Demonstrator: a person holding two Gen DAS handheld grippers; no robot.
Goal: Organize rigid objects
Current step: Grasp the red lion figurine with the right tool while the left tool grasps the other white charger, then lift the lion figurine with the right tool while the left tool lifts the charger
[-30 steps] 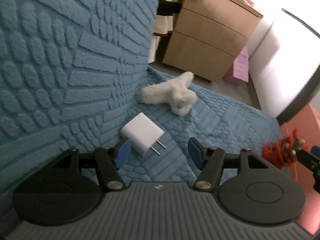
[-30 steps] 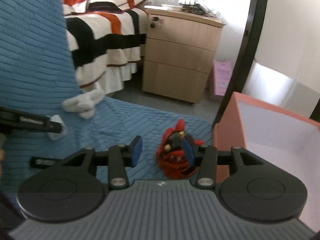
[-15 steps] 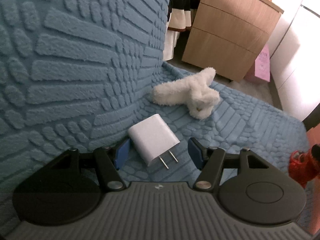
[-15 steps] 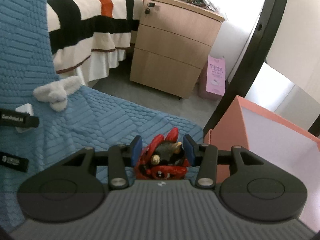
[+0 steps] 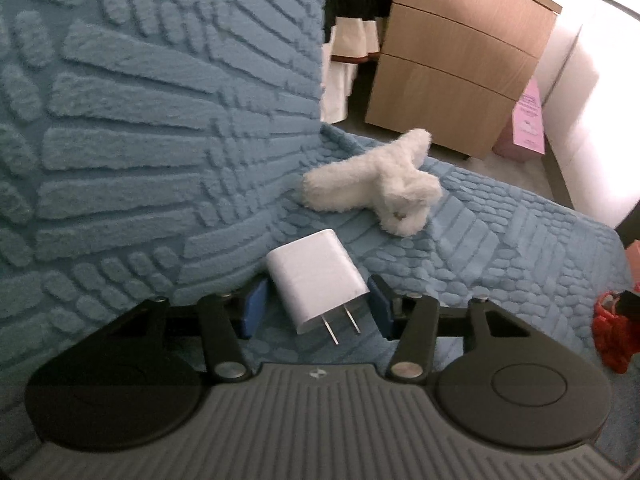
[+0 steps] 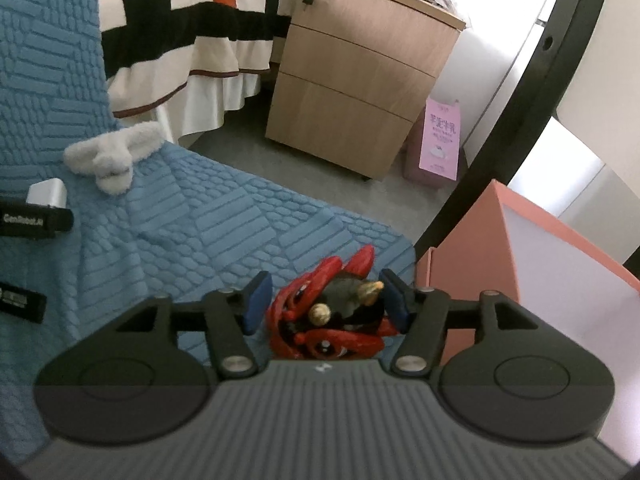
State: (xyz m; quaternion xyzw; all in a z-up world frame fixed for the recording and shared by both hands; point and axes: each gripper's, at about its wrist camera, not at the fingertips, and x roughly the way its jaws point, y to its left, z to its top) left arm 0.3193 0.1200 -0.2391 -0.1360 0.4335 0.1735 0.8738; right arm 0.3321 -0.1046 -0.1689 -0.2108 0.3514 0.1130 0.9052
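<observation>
A white plug adapter (image 5: 316, 282) lies on the blue textured seat cover, prongs toward me, between the open fingers of my left gripper (image 5: 316, 308); the pads do not press it. It also shows in the right wrist view (image 6: 47, 193). A red and black toy figure (image 6: 328, 312) sits between the fingers of my right gripper (image 6: 325, 303), which stands open around it with small gaps each side. The toy shows at the right edge of the left wrist view (image 5: 614, 330). A white fluffy plush (image 5: 376, 184) lies beyond the adapter.
A salmon-pink open box (image 6: 520, 264) stands right of the seat. A wooden drawer cabinet (image 6: 352, 80), a pink carton (image 6: 440, 140) and a striped bed (image 6: 192, 20) stand beyond. The blue backrest (image 5: 140, 100) rises at left.
My left gripper has moved forward so the adapter now lies between its fingers. My right gripper has moved onto the red toy and narrowed around it.
</observation>
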